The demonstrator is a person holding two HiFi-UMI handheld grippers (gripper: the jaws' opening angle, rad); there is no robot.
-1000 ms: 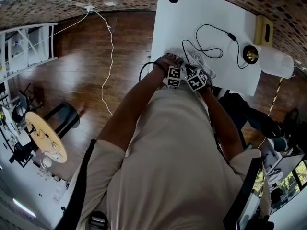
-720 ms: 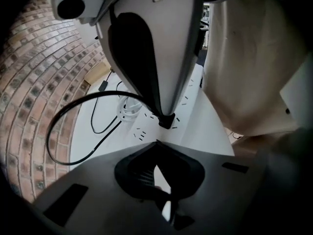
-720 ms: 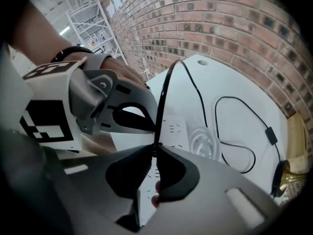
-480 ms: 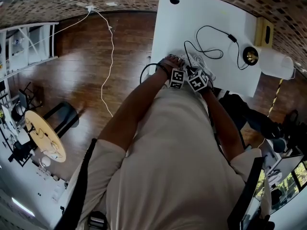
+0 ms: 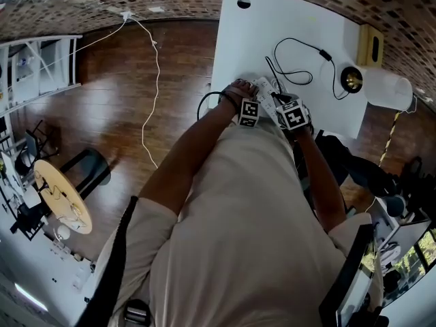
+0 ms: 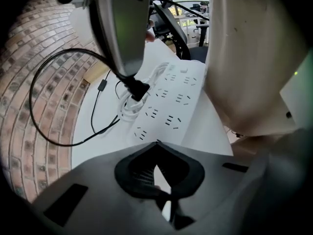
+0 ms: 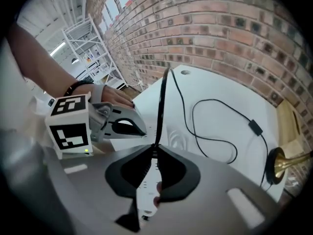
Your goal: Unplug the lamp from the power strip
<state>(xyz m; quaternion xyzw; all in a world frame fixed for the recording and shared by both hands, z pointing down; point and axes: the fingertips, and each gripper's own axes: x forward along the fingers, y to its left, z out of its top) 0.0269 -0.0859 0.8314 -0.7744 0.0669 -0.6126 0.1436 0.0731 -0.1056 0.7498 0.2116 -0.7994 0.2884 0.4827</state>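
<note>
The white power strip (image 6: pixel 171 106) lies on the white table (image 5: pixel 286 12). My left gripper (image 6: pixel 157 143) is shut, its tip resting at the strip's near end, also seen in the right gripper view (image 7: pixel 143 131). My right gripper (image 7: pixel 156 148) is shut on the lamp's black plug (image 6: pixel 138 88), which hangs beside the strip's edge, off the sockets. Its jaws have just eased slightly wider with the plug still between them. The black cord (image 7: pixel 165 92) rises from the tips and runs past an inline switch (image 7: pixel 254 126) to the brass lamp base (image 5: pixel 351 79).
The strip's own white cable (image 6: pixel 128 110) lies coiled beside it. A white lamp shade (image 5: pixel 392 89) and a yellow box (image 5: pixel 372 44) sit at the table's right end by the brick wall. A white cable (image 5: pixel 153 80) trails over the wooden floor at left.
My right gripper has moved to the right, away from the left one, lifting slightly and taking the plug and cord along. The left gripper has stayed put.
</note>
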